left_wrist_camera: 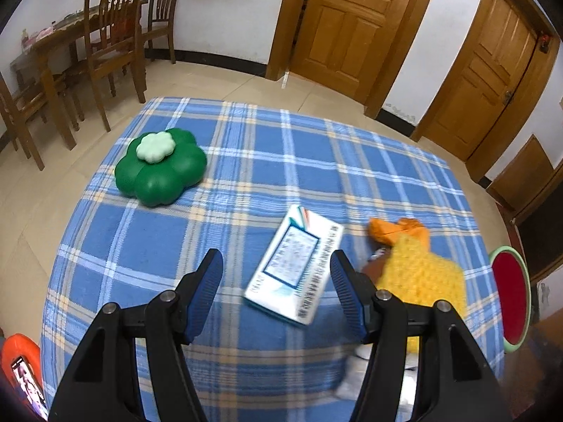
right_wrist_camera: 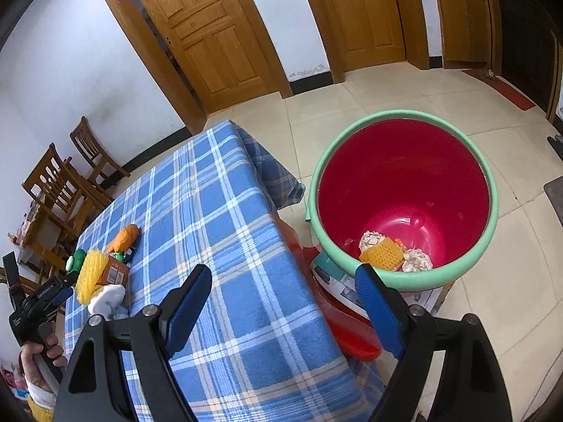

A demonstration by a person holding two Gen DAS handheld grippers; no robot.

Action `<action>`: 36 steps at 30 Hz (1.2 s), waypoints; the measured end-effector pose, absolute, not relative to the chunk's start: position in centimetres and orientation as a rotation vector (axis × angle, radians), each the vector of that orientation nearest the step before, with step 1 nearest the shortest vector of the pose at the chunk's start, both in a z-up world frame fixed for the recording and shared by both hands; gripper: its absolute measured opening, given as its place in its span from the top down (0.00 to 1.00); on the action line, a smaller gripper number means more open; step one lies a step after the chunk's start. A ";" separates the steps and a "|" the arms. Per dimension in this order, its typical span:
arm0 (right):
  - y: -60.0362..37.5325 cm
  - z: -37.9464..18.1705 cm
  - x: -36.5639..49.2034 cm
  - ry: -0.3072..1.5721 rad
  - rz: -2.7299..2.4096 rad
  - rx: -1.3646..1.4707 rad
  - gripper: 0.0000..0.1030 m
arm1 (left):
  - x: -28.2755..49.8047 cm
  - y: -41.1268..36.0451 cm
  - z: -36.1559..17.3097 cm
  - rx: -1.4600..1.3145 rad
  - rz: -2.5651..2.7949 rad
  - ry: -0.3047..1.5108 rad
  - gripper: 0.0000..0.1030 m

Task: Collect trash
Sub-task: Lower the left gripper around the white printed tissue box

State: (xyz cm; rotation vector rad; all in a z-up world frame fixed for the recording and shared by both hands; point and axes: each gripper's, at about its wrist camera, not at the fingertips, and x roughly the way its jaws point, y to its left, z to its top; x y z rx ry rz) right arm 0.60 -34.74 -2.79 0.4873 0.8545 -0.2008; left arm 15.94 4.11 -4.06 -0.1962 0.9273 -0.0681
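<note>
Trash partly collected: foam nets (right_wrist_camera: 381,255) lie in the bucket (right_wrist_camera: 491,176), box (left_wrist_camera: 293,270) remains; both grippers (left_wrist_camera: 276,292) (right_wrist_camera: 283,311) spread, empty.

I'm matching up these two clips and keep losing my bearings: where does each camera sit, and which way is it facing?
Left wrist: on the left gripper, angled down at the blue plaid tablecloth, a white printed carton and a green flower-shaped box; only its open blue-padded fingers show.
Right wrist: on the right gripper, angled down over the table edge at the red bucket with green rim; its open fingers and the person's left hand show.
Shared: tablecloth, bucket, yellow foam net, wooden doors.
</note>
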 end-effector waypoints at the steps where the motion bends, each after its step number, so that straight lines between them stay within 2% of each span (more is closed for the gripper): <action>1: -34.6 -2.8 0.7 0.858 -0.200 0.486 0.17 | 16.1 4.2 -4.4 -0.194 -0.066 0.932 0.39; 8: -33.8 -3.2 1.2 0.882 -0.192 0.473 0.17 | 16.9 4.1 -5.9 -0.192 -0.097 0.968 0.38; 10: -33.7 -3.3 1.3 0.886 -0.192 0.473 0.17 | 16.9 3.9 -6.1 -0.198 -0.115 0.970 0.35; 24: -32.7 -3.4 1.8 0.900 -0.172 0.456 0.17 | 17.8 2.6 -7.3 -0.165 -0.115 0.994 0.35; 30: -31.2 -2.8 2.9 0.895 -0.125 0.417 0.17 | 17.3 2.9 -7.4 -0.178 -0.113 0.979 0.43; 36: -28.9 -2.1 4.3 0.889 -0.056 0.368 0.17 | 15.8 4.3 -6.5 -0.217 -0.089 0.952 0.43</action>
